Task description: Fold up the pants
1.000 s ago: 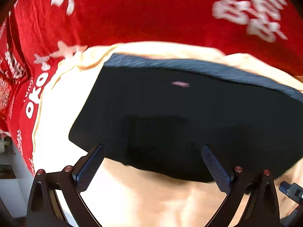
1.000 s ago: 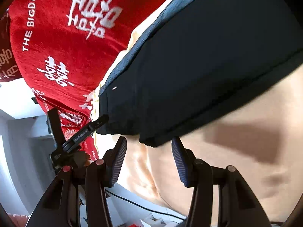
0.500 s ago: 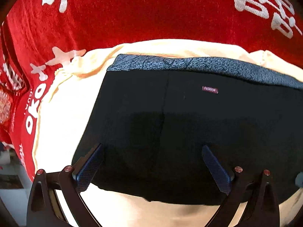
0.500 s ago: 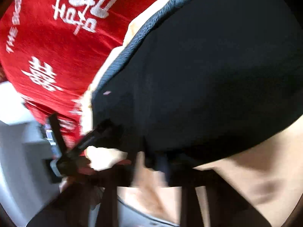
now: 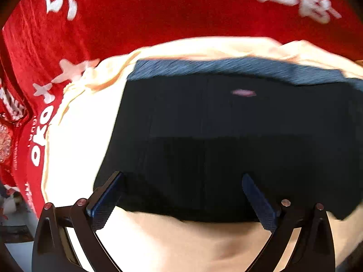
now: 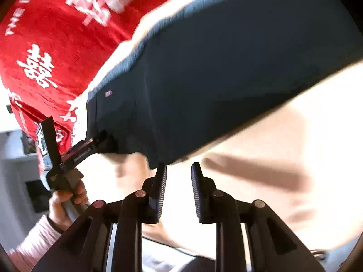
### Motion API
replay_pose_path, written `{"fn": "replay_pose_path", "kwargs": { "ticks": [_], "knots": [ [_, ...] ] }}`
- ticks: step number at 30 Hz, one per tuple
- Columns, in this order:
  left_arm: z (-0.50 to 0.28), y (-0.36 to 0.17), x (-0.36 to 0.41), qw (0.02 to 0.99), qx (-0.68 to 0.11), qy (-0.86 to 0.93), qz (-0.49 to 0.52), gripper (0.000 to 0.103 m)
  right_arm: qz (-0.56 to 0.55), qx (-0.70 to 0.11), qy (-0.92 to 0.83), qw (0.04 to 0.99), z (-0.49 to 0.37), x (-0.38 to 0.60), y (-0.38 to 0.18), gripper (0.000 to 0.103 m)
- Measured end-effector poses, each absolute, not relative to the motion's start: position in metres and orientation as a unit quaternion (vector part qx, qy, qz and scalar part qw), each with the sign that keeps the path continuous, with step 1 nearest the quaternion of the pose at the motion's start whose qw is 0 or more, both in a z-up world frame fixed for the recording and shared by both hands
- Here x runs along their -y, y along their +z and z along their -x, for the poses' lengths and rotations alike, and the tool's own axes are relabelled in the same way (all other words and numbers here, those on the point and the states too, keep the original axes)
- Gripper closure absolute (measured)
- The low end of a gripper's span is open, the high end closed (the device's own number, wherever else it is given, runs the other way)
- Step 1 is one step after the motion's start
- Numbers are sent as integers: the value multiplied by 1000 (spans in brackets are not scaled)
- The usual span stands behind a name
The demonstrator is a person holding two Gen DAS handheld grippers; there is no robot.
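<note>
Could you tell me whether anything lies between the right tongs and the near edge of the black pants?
Nothing visible does. The right tongs stand open just short of the hem of the pants, with only bare cream cloth under the gap. The left tongs are at the pants' other corner, out of the path.

Place: you look to be in a home room | evidence: red cloth with white printed characters as a cover | cream sheet spread over it | past its near-left edge, pale walls and a shelf, too blurred to read further.
</note>
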State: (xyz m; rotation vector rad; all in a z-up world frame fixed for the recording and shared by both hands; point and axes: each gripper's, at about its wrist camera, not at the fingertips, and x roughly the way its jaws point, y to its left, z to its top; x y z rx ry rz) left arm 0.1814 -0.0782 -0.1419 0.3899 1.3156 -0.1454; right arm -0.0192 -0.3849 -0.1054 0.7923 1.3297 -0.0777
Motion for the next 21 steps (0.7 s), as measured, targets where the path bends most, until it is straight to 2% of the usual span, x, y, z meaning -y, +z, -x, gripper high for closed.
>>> {"fn": "replay_pose_path", "kwargs": {
  "ticks": [3,7,8,9,10,14,21],
  "knots": [
    [-165,-124,119,774,-601,-114,-163,0,-306,-587,-71,746,12,419,-84,78],
    [-146,-125,189,768,-598,-169,-154,0,-266,-599,-104,748,-5,454,-101,78],
    [-142,-130,204,766,-597,-172,-165,0,-243,-616,-118,740,-7,463,-112,80],
    [-137,-142,221,761,-597,-166,-190,0,-244,-621,-128,734,-6,473,-115,89],
    [-135,-149,226,757,-601,-158,-204,0,-261,-617,-131,731,-6,480,-114,91],
    [-142,-147,223,749,-621,-151,-175,0,-315,-580,-149,736,1,515,-89,84],
    [-187,-118,283,780,-586,-163,-146,0,-253,-589,-92,762,-68,517,-91,84]
  ]
}}
